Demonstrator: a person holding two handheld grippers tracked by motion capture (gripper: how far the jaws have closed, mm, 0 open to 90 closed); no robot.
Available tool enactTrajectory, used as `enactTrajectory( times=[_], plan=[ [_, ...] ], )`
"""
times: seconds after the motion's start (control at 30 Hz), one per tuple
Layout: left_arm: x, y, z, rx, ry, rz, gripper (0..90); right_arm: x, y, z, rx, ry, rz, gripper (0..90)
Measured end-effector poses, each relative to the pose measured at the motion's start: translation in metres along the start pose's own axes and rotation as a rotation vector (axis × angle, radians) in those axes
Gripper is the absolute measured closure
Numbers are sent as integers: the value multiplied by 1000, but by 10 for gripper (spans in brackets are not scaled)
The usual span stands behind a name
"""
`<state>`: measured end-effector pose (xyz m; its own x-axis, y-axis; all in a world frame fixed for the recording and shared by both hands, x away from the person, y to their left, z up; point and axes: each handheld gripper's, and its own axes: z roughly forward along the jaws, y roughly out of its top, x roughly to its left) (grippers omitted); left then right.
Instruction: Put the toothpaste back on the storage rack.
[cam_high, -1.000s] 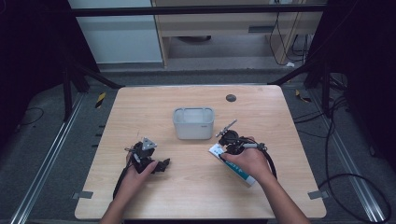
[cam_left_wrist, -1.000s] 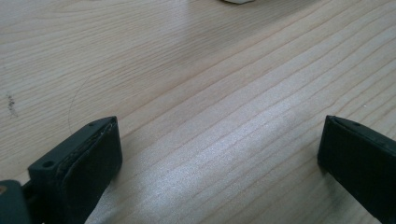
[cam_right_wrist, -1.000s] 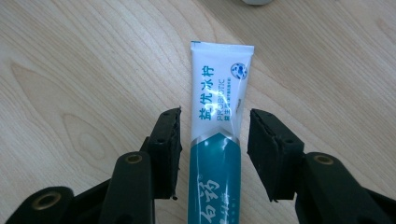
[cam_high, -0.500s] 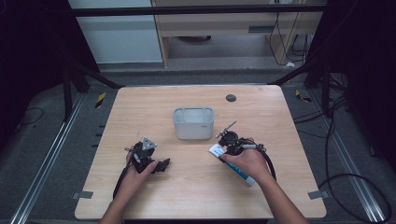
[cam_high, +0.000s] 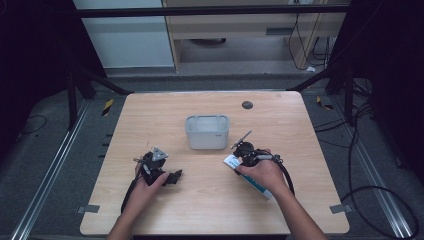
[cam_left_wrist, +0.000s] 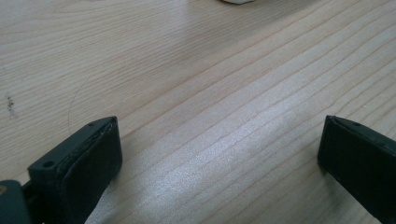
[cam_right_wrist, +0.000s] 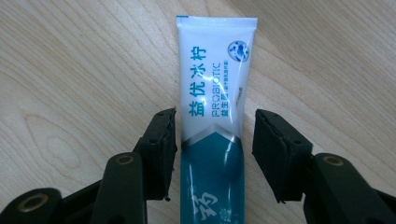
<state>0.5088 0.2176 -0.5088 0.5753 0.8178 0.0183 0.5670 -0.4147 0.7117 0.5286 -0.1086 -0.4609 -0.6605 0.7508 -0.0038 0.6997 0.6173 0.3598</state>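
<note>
- My right gripper (cam_right_wrist: 215, 149) sits low over the toothpaste tube (cam_right_wrist: 215, 116), its 2 black jaws straddling the tube's middle. The left jaw looks to be just touching the tube's edge and the right jaw stands a little clear of it, so the claw is released, not clenched on anything.
- The tube lies flat on the wooden table (cam_right_wrist: 70, 70), its white crimped end pointing away from the jaws and its teal part running back between them.
- From above, the right gripper (cam_high: 246, 150) is just in front and to the right of the white bin (cam_high: 207, 131), and the tube (cam_high: 231, 161) pokes out beside my right hand (cam_high: 262, 175), near the bin's front right corner.
- My left gripper (cam_left_wrist: 215, 154) is released too, its 2 jaws spread wide with bare table (cam_left_wrist: 210, 93) between them.
- From above, the left gripper (cam_high: 176, 176) rests on the table in front and to the left of the bin, held by my left hand (cam_high: 147, 182), well apart from the tube.
- The bin stands upright near the table's middle, beyond both grippers.
</note>
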Motion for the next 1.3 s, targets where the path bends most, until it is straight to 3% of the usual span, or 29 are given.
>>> enactTrajectory(
  times=[1.3],
  plan=[
    [0,0,0,0,0,2,0,-1,5,10,54,15,19,556]
  ],
)
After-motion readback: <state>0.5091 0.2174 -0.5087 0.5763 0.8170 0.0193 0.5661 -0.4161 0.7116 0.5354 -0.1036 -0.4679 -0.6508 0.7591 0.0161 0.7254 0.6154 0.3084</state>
